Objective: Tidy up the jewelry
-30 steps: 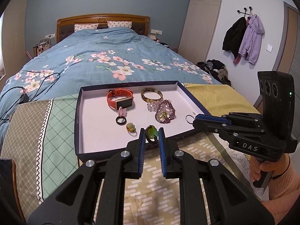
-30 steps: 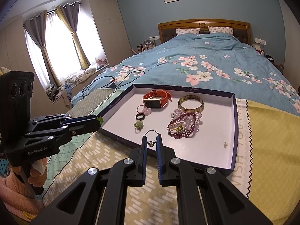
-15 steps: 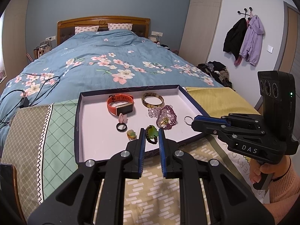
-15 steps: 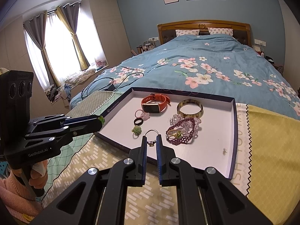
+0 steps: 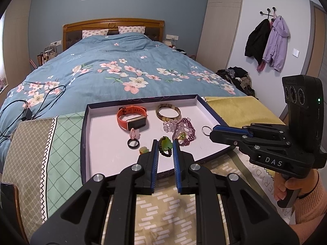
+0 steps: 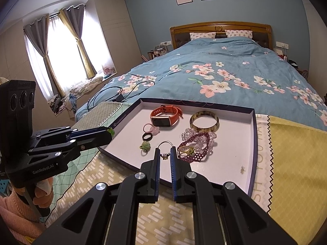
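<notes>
The left gripper (image 5: 165, 146) pinches a green bead bracelet (image 5: 165, 145) above the tray's (image 5: 98, 143) near part; an orange watch (image 5: 132, 117) lies farther in.

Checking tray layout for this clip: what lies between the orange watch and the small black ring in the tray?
A small pink ring lies between the orange watch and the black ring, close below the watch face. It shows in both wrist views, most plainly the left.
</notes>
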`<state>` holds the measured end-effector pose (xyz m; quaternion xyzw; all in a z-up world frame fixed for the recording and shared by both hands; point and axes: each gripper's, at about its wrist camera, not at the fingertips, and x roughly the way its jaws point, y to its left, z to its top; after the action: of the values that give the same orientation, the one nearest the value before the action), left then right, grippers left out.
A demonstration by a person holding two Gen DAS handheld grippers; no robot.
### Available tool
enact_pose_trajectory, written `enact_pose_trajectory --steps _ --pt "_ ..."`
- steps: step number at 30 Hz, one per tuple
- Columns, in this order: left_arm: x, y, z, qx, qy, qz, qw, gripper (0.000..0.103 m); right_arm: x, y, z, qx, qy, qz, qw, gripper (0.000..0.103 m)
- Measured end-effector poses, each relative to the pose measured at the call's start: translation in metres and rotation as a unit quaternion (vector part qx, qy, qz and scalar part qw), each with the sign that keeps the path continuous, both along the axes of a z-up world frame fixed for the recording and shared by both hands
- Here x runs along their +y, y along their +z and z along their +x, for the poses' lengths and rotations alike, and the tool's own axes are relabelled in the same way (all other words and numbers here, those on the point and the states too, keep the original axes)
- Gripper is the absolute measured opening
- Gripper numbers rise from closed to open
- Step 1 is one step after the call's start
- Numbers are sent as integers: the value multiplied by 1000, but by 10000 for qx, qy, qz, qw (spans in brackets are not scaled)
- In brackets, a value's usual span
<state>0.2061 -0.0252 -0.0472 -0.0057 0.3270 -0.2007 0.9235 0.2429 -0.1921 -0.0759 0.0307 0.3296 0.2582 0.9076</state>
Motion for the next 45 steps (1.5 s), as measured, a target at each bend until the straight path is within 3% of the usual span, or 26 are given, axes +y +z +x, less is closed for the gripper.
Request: enact_pose_trajectory --steps 45 --pt "-2 -9 35 22 181 180 9997 14 -3 -10 22 99 -111 -66 9999 8"
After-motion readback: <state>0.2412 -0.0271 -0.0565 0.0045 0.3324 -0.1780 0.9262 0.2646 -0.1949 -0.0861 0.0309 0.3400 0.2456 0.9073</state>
